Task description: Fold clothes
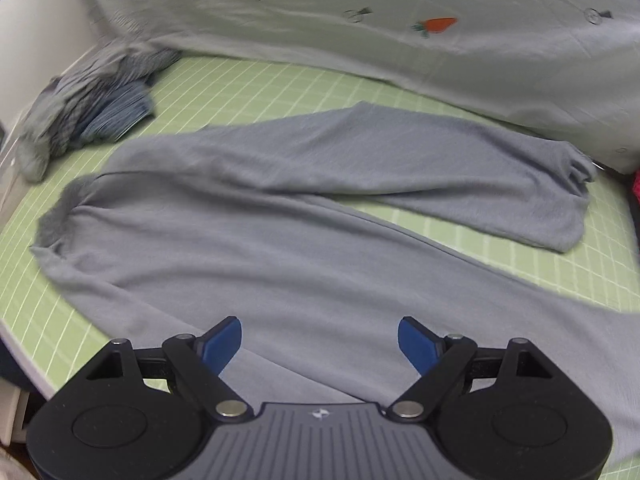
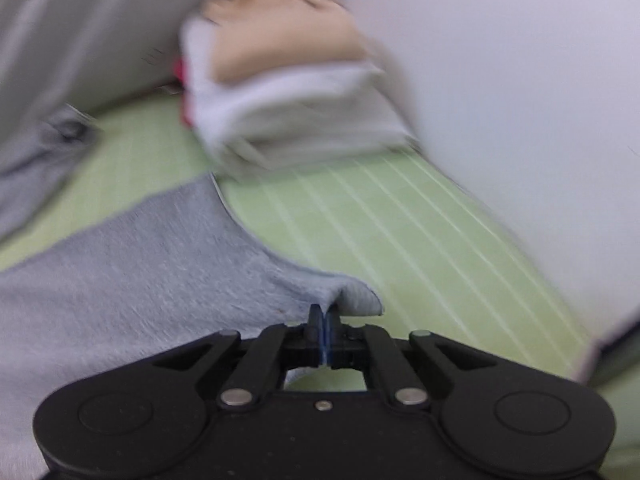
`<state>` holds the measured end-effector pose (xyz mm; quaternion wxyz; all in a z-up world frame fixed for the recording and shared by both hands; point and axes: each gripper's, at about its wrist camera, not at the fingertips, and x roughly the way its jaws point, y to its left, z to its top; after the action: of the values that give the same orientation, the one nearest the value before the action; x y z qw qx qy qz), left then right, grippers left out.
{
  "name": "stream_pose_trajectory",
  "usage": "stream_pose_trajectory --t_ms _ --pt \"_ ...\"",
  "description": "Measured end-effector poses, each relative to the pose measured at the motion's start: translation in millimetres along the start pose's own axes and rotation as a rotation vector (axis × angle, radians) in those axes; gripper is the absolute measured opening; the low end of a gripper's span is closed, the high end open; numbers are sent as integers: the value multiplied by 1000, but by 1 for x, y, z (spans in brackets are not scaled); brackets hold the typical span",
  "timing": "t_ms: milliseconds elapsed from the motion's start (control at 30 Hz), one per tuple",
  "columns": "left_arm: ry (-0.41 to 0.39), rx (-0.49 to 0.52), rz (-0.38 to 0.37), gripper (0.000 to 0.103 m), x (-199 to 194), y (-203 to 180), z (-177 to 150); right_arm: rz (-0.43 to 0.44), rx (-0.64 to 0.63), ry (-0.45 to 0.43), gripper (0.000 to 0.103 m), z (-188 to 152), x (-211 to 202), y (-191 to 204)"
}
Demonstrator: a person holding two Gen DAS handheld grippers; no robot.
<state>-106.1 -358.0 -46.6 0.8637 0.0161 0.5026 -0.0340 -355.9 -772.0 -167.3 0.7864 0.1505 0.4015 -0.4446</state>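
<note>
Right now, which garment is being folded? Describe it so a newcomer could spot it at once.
Start at the green grid mat. Spread across its middle lies the grey trousers, legs splayed in a V. Unlike the crumpled blue-grey pile at the mat's far left, they lie flat, plain grey, one corner pinched by the right gripper.

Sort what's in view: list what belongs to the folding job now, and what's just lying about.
In the job:
grey trousers
right gripper, shut on the trousers' edge
left gripper, open above them
green mat

Lying about:
crumpled blue-grey clothes
carrot-print sheet
stack of folded pale clothes
</note>
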Motion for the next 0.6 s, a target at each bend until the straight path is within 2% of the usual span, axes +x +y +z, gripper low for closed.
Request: stream_pose_trajectory --t_ms 100,133,167,200,233,267,400,600 --pt "3 -30 7 86 -3 20 -2 -47 18 59 3 -15 -1 -12" --pt "0 -36 9 86 -4 28 -1 -58 19 54 8 -17 -5 -11" --pt "-2 -43 10 86 -4 34 -1 -70 15 47 28 -17 -10 -7" --pt "-3 -50 12 86 -4 42 -1 -81 10 36 42 -18 -14 -2" --pt "-3 -60 13 86 -4 49 0 -88 5 20 67 -17 -19 4" --pt "2 -69 12 86 -2 57 0 -88 -1 9 78 -18 -24 13" --pt "27 -89 4 86 4 86 5 -22 -36 12 87 -29 -46 66" --pt "48 -55 1 89 19 135 18 77 -88 15 92 -47 -79 146"
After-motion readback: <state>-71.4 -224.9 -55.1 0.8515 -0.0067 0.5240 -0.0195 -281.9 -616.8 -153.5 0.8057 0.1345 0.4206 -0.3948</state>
